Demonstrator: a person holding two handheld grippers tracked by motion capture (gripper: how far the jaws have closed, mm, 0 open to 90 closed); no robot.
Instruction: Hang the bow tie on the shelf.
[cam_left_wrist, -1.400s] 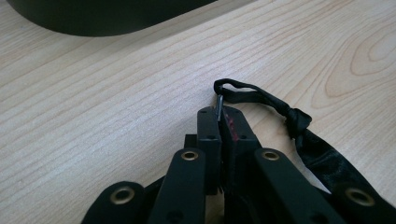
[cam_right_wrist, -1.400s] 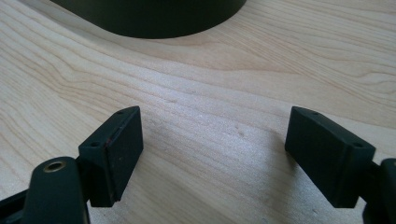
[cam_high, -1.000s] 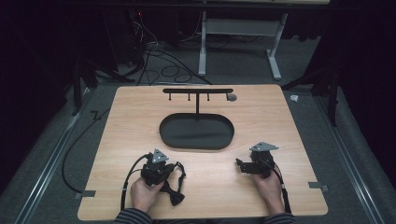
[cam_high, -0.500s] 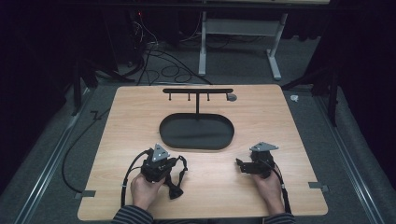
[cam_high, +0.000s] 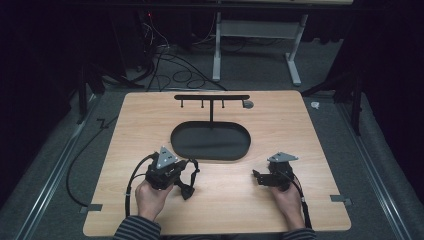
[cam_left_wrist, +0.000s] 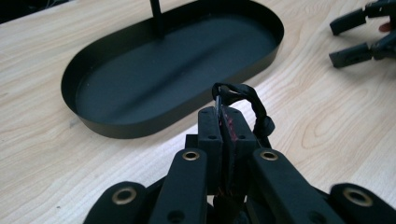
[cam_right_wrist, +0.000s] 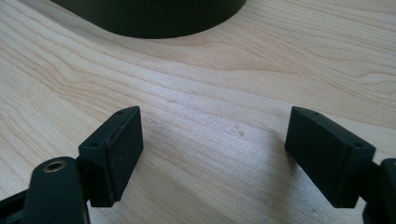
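My left gripper (cam_high: 179, 174) is shut on a black strap (cam_high: 189, 181), which loops out past its tips and hangs to the right. In the left gripper view the strap (cam_left_wrist: 248, 96) curls over the closed jaws of the left gripper (cam_left_wrist: 224, 116), just short of the black oval tray (cam_left_wrist: 116, 128). My right gripper (cam_high: 256, 178) rests low on the table at the right, open, with bare wood between the jaws. The same gap shows in the right gripper view (cam_right_wrist: 212, 154).
The oval tray (cam_high: 176, 144) sits mid-table with a T-shaped hook stand (cam_high: 211, 97) rising from its far side. The right gripper (cam_left_wrist: 333, 41) appears at the upper right of the left gripper view. A wooden table (cam_high: 310, 145) carries everything; cables lie on the floor beyond.
The left gripper has moved a little away from the person toward the tray, carrying the strap up off the table. The right gripper has stayed still.
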